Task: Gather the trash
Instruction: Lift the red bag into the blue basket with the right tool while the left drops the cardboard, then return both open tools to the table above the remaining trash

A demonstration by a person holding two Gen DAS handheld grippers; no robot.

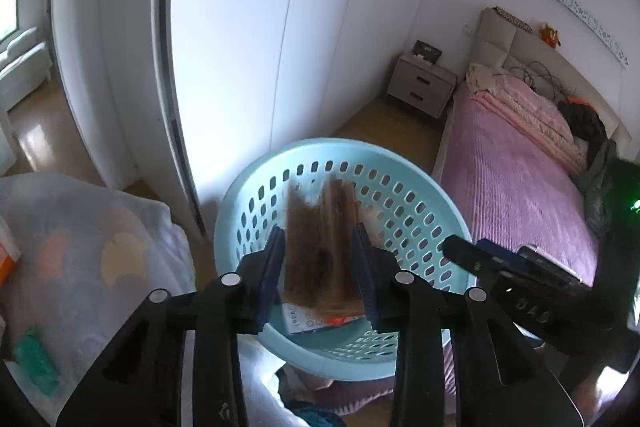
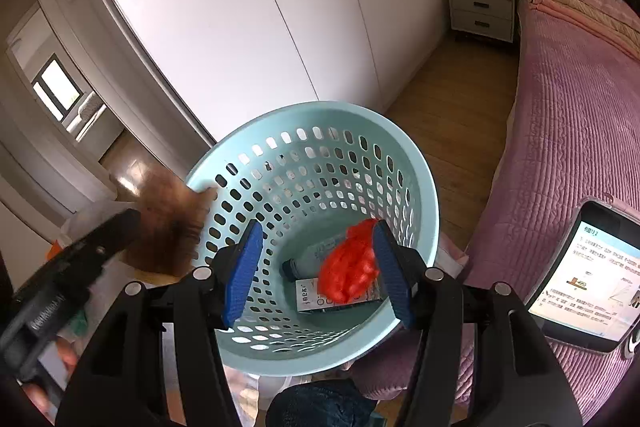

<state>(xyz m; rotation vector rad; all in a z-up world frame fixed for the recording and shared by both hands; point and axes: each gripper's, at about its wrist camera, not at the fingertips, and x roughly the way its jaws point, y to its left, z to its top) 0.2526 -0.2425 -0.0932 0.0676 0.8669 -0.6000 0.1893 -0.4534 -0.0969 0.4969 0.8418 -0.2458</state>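
The left claw (image 1: 320, 259) is clamped on a piece of brown paper (image 1: 320, 247), blurred, which stands between its two blue pads above the mouth of the pale blue basket (image 1: 240, 195). From the right wrist view the same brown paper (image 2: 168, 227) shows at the left, at the basket's rim (image 2: 430, 211), with the left claw (image 2: 132, 223) seen only from the side, so that view cannot tell how its pads stand.

The right claw (image 2: 316, 263) has its blue pads apart over the basket. A crumpled orange-red piece (image 2: 348, 267) lies against the inner face of the right-hand pad, while the left-hand pad is clear of it; whether the piece is loose or stuck to the pad I cannot tell. In the left wrist view the right claw (image 1: 460, 251) appears only as a dark shape at the basket's right edge, and the orange piece is barely visible there.

The right wrist view looks down to the basket floor, where a small printed box (image 2: 312, 301) and a pale tube or bottle with a dark cap (image 2: 312, 259) lie side by side. The left wrist view shows only the box (image 1: 304, 321) under the paper.

Only the right wrist view shows a lit phone screen (image 2: 584, 275) lying on the pink bed (image 2: 568, 115). Only the left wrist view shows a patterned cloth (image 1: 88, 235) at the left with a teal packet (image 1: 36, 359) on it.
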